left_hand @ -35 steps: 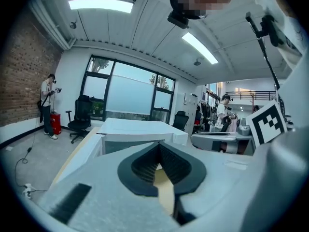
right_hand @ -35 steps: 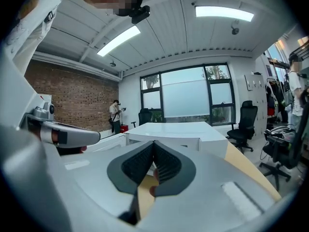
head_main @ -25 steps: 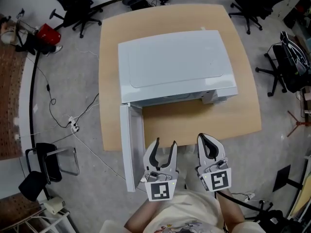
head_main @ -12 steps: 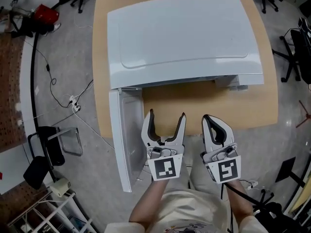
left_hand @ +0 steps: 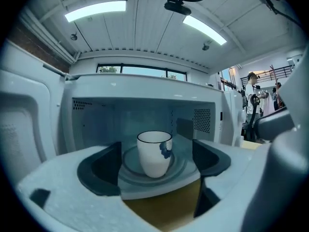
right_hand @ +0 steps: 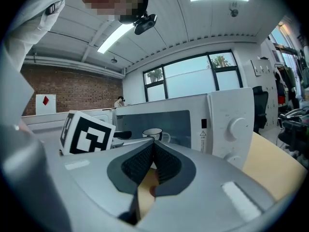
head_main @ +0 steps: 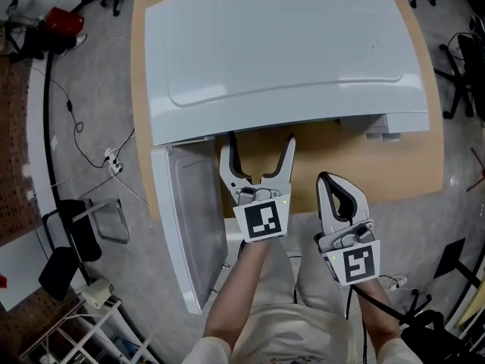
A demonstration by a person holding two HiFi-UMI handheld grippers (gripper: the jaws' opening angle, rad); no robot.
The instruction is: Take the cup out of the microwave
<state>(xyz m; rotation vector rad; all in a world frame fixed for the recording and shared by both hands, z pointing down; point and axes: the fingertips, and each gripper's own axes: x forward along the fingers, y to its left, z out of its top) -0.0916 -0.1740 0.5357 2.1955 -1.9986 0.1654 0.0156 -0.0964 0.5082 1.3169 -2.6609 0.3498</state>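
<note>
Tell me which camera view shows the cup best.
The left gripper view: the cup stands whole and centred inside the microwave. The right gripper view catches only its rim and handle, small. The head view hides it under the microwave's top.

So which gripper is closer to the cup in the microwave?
Left. The left gripper, jaws opening with nothing between them yet, sits at the open front of the microwave, facing the cup. The right gripper, shut, hangs farther back and off to the right.

Both the left gripper (head_main: 260,156) and right gripper (head_main: 329,179) are white with black-lined jaws and square-marker cubes (head_main: 263,221).
</note>
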